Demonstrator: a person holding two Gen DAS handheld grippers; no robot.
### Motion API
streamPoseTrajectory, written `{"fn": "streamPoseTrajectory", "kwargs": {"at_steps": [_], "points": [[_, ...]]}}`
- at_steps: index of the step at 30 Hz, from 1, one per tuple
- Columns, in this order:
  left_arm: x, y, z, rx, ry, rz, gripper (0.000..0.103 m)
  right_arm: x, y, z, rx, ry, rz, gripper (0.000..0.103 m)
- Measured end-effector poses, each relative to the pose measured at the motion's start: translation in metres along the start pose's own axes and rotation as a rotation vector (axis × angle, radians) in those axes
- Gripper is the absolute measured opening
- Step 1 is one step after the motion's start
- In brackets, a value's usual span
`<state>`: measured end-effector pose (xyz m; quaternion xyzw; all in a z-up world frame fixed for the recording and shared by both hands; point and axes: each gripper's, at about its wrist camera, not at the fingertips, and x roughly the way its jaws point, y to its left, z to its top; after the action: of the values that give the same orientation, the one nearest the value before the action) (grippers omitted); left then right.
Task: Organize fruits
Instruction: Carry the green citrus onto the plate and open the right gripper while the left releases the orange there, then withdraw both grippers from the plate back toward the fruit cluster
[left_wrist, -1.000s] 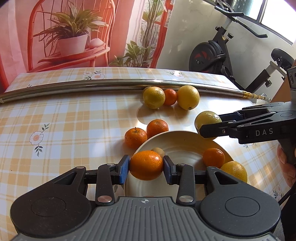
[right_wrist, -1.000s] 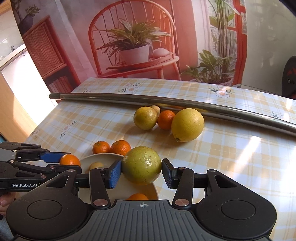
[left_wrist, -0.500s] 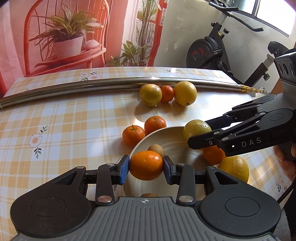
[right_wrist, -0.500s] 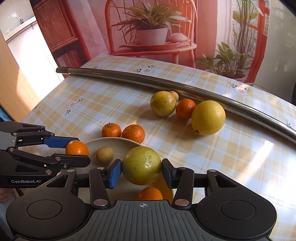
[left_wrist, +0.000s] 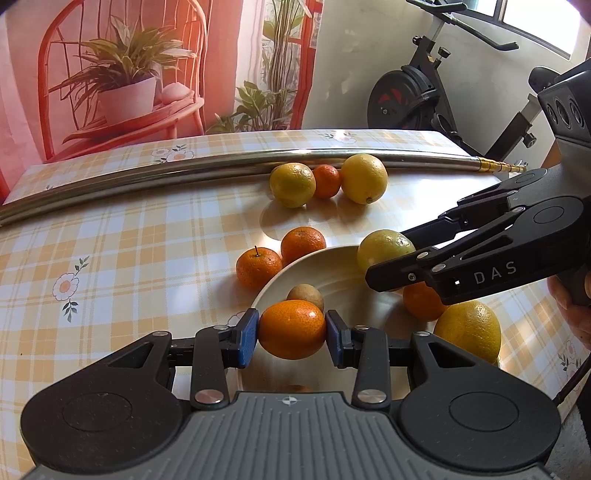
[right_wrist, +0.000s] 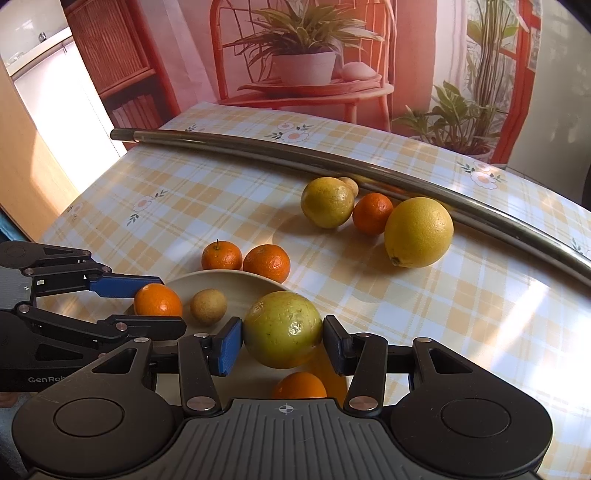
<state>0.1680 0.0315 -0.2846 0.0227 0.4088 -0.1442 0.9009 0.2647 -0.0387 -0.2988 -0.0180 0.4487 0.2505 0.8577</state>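
Across the left of the left wrist view stretches the checked tablecloth, with a steel rod curving along the upper part of the frame. At lower centre the left gripper pinches a tangerine between its blue pads, over the near rim of the cream plate. Just behind it in the plate lies a small brown fruit. Two loose tangerines sit on the cloth just beside the plate's upper left rim. Up by the rod, centre frame, a greenish-yellow citrus, a small tangerine and a lemon stand in a row, touching. To the right, the right gripper reaches in from the frame's edge (marked DAS), clamped on a greenish lime-like fruit above the plate's far side. Below it an orange fruit rests in the plate, and a large yellow citrus lies at the plate's right rim.

From the right wrist view, the left gripper enters at the left edge with the tangerine squeezed between its fingers; at lower centre the right gripper's pads press both sides of the greenish fruit, over the plate.
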Motion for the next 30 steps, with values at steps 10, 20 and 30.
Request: {"fn": "streamPoseTrajectory", "kwargs": {"at_steps": [10,20,30], "points": [[0.006,0.002,-0.001,-0.019,0.021,-0.009,0.041,0.001,0.003,0.002,-0.014,0.005,-0.011,0.044],[0.004,0.005,0.0,-0.039,0.009,-0.016,0.041,-0.003,0.004,0.002,-0.017,-0.008,-0.009,0.043],[-0.013,0.029,0.013,-0.133,-0.063,-0.012,0.041,-0.024,-0.006,0.0,0.054,-0.103,-0.029,0.044]]}}
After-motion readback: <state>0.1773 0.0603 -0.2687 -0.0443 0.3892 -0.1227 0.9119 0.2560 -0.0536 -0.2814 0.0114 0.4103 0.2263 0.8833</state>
